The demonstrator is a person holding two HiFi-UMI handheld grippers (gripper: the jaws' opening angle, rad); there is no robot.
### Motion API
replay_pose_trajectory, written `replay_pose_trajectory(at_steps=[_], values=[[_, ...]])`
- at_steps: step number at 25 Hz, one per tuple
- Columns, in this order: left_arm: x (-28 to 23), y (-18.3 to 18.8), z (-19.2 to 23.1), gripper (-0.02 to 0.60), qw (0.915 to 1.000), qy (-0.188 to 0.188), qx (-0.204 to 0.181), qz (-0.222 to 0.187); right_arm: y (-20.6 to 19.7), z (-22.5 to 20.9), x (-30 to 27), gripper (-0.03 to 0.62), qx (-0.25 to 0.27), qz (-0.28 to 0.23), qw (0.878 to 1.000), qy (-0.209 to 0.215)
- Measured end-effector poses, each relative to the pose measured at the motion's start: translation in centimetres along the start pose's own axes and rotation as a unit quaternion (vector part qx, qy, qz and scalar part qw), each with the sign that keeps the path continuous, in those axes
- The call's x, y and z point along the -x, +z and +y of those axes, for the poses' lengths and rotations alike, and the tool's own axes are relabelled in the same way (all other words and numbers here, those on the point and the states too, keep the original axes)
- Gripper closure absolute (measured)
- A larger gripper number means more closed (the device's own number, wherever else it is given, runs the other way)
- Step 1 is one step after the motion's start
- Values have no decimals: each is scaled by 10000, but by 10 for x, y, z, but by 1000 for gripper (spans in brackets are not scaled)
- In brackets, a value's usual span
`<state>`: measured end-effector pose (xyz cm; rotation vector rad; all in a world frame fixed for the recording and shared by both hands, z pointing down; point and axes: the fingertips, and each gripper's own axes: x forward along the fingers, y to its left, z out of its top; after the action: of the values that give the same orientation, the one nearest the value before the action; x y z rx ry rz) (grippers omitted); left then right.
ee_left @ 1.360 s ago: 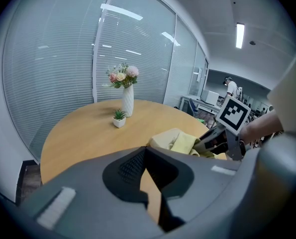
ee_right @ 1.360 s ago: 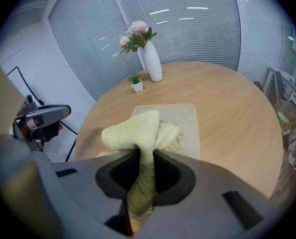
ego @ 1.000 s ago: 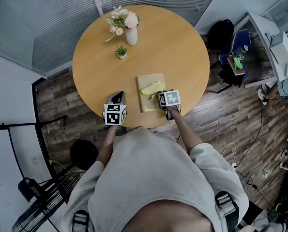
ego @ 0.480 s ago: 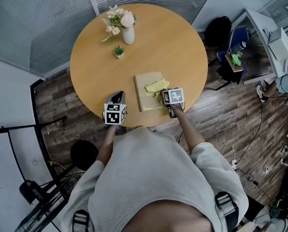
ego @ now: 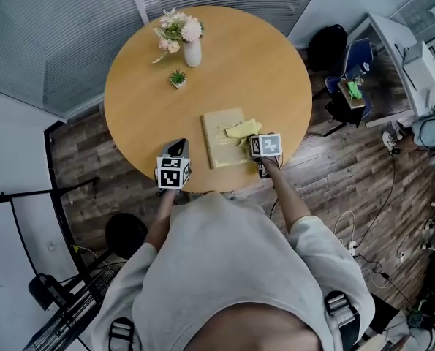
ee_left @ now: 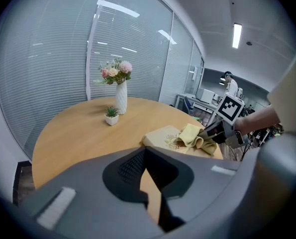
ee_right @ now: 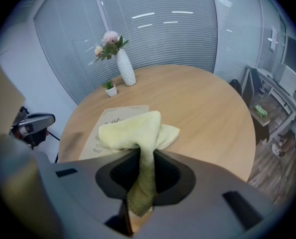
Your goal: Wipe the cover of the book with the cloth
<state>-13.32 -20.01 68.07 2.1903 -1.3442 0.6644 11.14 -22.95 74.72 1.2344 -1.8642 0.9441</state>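
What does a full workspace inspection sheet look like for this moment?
Surface: round wooden table.
Job's things: book lies flat near the table's near edge; yellow cloth rests on its right part.
Clutter: vase of flowers and small plant at the far side.
Grippers: right gripper shut on the cloth; left gripper has its fingers together, empty, above the near edge.
Cables: cables on the floor at right.
Surroundings: blinds, chair, fan.

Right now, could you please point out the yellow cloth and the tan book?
yellow cloth [ee_right: 134, 128], right gripper view, its bunched middle.
tan book [ego: 217, 149], head view, bare left cover.
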Motion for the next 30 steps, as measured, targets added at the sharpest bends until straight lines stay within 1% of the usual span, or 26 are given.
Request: replay_pose_trajectory(at_steps=[8,14,18,22,30], values=[[1,-2,-1,572,10000,-48,-21,5,0,-17,15,526,-104,-192,9995,-248],[0,-2,-3,572,10000,-63,-45,35,18,-18,38,526,-40,-652,9976,-216],[-1,-3,-7,572,9999,-102,-77,58,29,-7,52,526,25,-903,9959,-66],[-1,-1,-9,572,9999,-127,-101,52,39,17,59,526,140,-1073,9939,197],[-2,1,-11,572,9999,-135,-101,24,39,72,51,526,342,-1068,9913,692]])
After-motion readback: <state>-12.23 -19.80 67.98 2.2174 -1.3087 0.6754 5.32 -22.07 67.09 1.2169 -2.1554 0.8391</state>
